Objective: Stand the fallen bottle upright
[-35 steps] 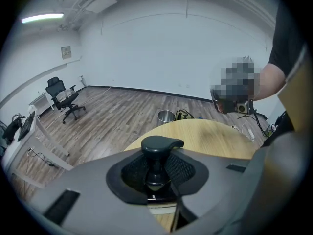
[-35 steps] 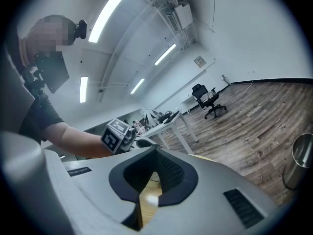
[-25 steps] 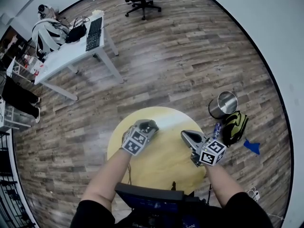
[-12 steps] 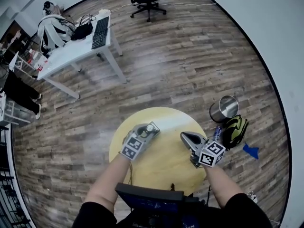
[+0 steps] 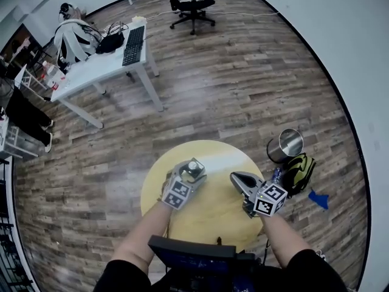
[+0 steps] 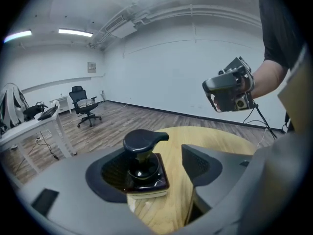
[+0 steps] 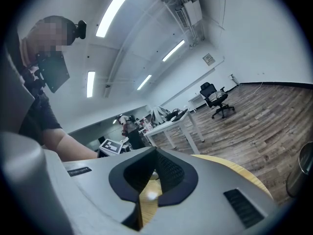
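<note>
A small bottle (image 6: pixel 142 166) with a black pump top stands upright on the round yellow table (image 5: pixel 214 208). In the head view its cap (image 5: pixel 193 165) shows between the tips of my left gripper (image 5: pixel 192 170). My left gripper (image 6: pixel 161 169) is opening: the bottle rests against the left pad, and a strip of table shows between it and the right pad. My right gripper (image 5: pixel 234 179) hovers to the right of the bottle, apart from it. In the right gripper view, the right gripper (image 7: pixel 155 153) has its fingertips together and nothing between them.
On the floor right of the table are a metal bin (image 5: pixel 285 145), a green and black backpack (image 5: pixel 301 172) and a small blue bottle (image 5: pixel 276 175). A white desk (image 5: pixel 91 72) with a keyboard and an office chair (image 5: pixel 191 2) stand farther off.
The left gripper's jaws have spread away from the bottle, whose cap now shows between them. Both hands have drifted a little over the table.
</note>
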{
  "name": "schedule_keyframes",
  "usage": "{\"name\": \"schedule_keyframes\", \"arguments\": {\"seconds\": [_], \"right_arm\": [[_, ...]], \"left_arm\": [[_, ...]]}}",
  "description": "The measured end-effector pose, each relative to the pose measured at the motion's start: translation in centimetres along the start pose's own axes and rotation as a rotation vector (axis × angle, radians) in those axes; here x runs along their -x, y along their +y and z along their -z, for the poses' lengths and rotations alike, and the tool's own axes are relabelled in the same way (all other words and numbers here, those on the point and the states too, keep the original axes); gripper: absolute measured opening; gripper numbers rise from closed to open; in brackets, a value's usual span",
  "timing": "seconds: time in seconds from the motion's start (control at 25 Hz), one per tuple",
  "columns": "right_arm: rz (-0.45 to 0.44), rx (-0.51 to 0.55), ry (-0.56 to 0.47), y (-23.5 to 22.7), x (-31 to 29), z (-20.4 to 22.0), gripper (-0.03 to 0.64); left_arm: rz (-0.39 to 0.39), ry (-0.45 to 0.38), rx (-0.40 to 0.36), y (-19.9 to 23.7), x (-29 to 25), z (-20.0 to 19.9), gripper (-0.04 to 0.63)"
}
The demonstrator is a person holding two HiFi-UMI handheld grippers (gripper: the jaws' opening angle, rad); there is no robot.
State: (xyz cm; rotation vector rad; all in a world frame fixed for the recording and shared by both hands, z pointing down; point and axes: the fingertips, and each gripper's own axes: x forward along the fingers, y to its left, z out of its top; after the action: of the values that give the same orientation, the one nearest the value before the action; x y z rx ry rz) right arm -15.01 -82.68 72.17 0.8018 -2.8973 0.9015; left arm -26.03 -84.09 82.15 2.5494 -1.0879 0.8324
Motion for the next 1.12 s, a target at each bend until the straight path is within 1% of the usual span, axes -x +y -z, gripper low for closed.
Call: {"name": "schedule_keyframes", "arguments": {"seconds": [0.08, 0.2, 0.32, 0.4, 0.52, 0.72, 0.84, 0.92, 0.96, 1.0, 1.08, 1.12], "right_arm": [[0.0, 0.0, 0.001, 0.2, 0.3, 0.3, -0.003], [-0.002, 0.0, 0.006, 0.7, 0.7, 0.9, -0.003], [-0.003, 0.004, 0.01, 1.1, 0.7, 0.9, -0.003], [-0.001, 0.011, 0.01, 1.1, 0.7, 0.7, -0.003], [0.003, 0.018, 0.005, 1.4, 1.2, 0.0, -0.003], [-0.002, 0.048, -0.005, 3.1, 2.1, -2.0, -0.003], [-0.006, 0.075, -0.01, 4.8, 2.5, -3.7, -0.003], [-0.013, 0.091, -0.016, 6.2, 3.0, -4.9, -0.003], [-0.02, 0.101, -0.02, 7.1, 3.1, -5.6, -0.003], [-0.027, 0.113, -0.025, 7.9, 3.3, -6.4, -0.003], [-0.04, 0.139, -0.032, 9.7, 3.6, -7.9, -0.003], [-0.045, 0.151, -0.034, 10.6, 3.8, -8.6, -0.003]], "left_arm": [[-0.02, 0.023, -0.01, -0.3, -0.3, 0.3, 0.404], [-0.051, 0.059, 0.003, -0.3, -0.6, 0.8, 0.441], [-0.076, 0.061, 0.01, 0.0, -0.7, 0.7, 0.468], [-0.082, 0.032, 0.04, 0.4, -0.5, 0.3, 0.468], [-0.091, -0.021, 0.109, 0.7, 1.1, -0.5, 0.468], [-0.139, -0.091, 0.207, 1.1, 6.8, -1.5, 0.457], [-0.167, -0.145, 0.282, 1.3, 11.1, -2.4, 0.429], [-0.175, -0.195, 0.331, 1.1, 14.2, -3.5, 0.344], [-0.175, -0.221, 0.35, 0.9, 15.7, -4.2, 0.316], [-0.171, -0.247, 0.362, 0.6, 17.2, -4.9, 0.292], [-0.153, -0.292, 0.373, -0.2, 19.9, -6.3, 0.211], [-0.147, -0.313, 0.377, -0.7, 21.2, -6.8, 0.188]]}}
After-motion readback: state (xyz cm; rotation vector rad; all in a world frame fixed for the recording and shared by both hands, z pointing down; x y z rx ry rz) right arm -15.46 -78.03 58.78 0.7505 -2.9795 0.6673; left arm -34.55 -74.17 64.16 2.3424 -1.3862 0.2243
